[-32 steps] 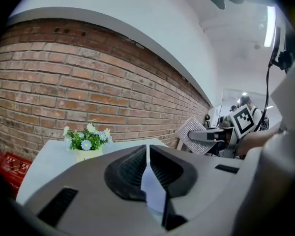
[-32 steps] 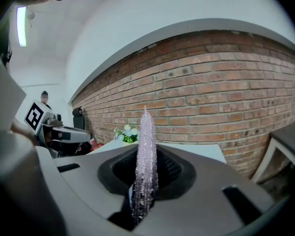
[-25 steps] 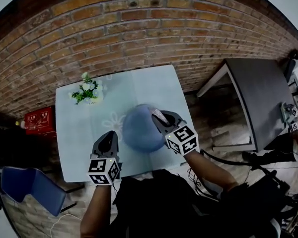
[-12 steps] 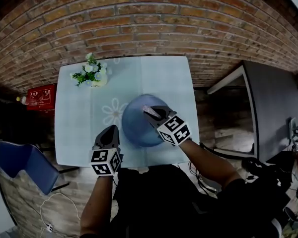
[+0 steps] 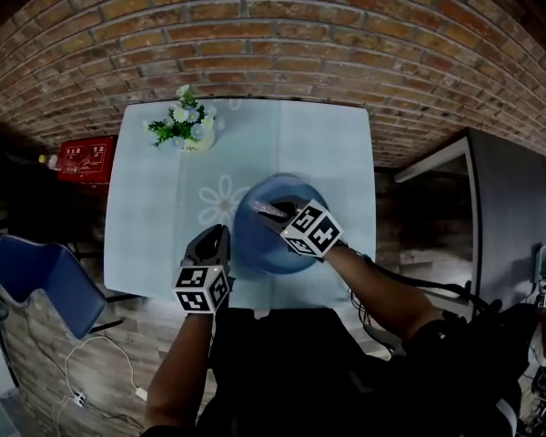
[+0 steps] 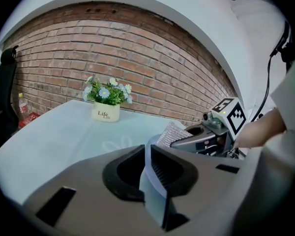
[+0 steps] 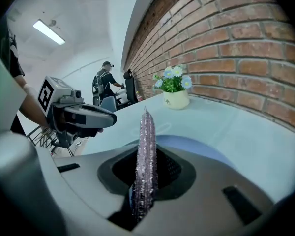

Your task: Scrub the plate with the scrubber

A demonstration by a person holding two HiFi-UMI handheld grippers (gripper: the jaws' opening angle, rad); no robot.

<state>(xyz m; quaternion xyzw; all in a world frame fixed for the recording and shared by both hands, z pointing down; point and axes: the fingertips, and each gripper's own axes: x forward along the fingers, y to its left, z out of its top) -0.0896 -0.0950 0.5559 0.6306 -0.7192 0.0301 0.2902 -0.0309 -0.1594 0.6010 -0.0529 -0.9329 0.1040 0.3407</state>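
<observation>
The left gripper (image 5: 220, 237) is clenched on the round blue plate (image 5: 262, 249) at its 9 o'clock rim. The right gripper (image 5: 284, 215) grasps the flat silver glittery scrubber (image 5: 267, 209) edge-on between its jaws, over the plate's 11 o'clock zone.

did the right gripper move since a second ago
Yes. The right gripper with the scrubber shifted left, toward the tablecloth's flower print, now over the plate.
</observation>
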